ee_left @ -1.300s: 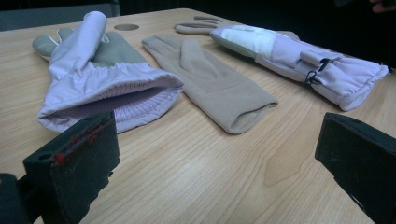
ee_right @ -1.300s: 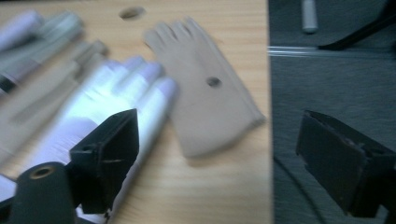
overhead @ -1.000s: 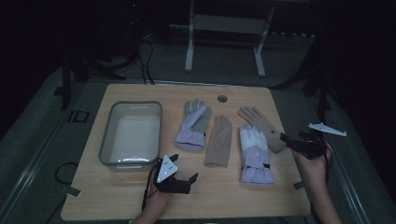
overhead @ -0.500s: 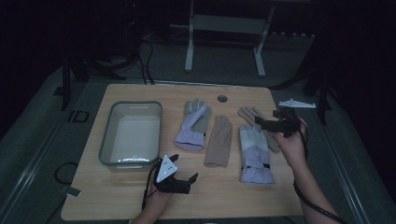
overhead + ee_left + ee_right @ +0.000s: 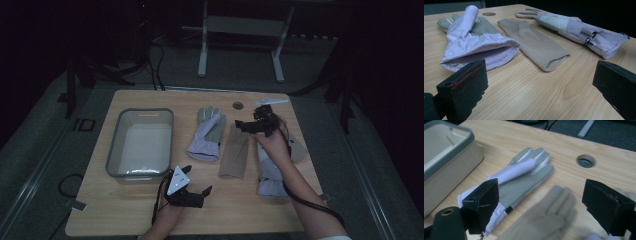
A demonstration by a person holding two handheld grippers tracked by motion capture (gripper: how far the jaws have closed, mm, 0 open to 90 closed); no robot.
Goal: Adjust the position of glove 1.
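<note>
Four gloves lie in a row on the wooden table (image 5: 150, 220). A lavender and grey glove (image 5: 207, 135) (image 5: 524, 177) (image 5: 476, 42) is leftmost, then a tan glove (image 5: 235, 152) (image 5: 534, 45) (image 5: 544, 220). A lavender padded glove (image 5: 270, 175) (image 5: 579, 30) lies partly under the right forearm, and another tan glove (image 5: 298, 148) is at the far right. My right gripper (image 5: 240, 125) (image 5: 544, 202) hovers open over the first tan glove's fingertips, jaws pointing left. My left gripper (image 5: 197, 181) (image 5: 540, 92) rests open near the front edge, facing the glove cuffs.
A grey-rimmed white bin (image 5: 114, 150) (image 5: 446, 162) stands on the left half of the table. A round hole (image 5: 238, 105) (image 5: 585, 161) sits in the tabletop near the far edge. A pale flat piece (image 5: 272, 101) lies beside it. Cables trail from both grippers.
My right gripper has swung from the table's right edge leftward and farther in, over the gloves. The left gripper has stayed put.
</note>
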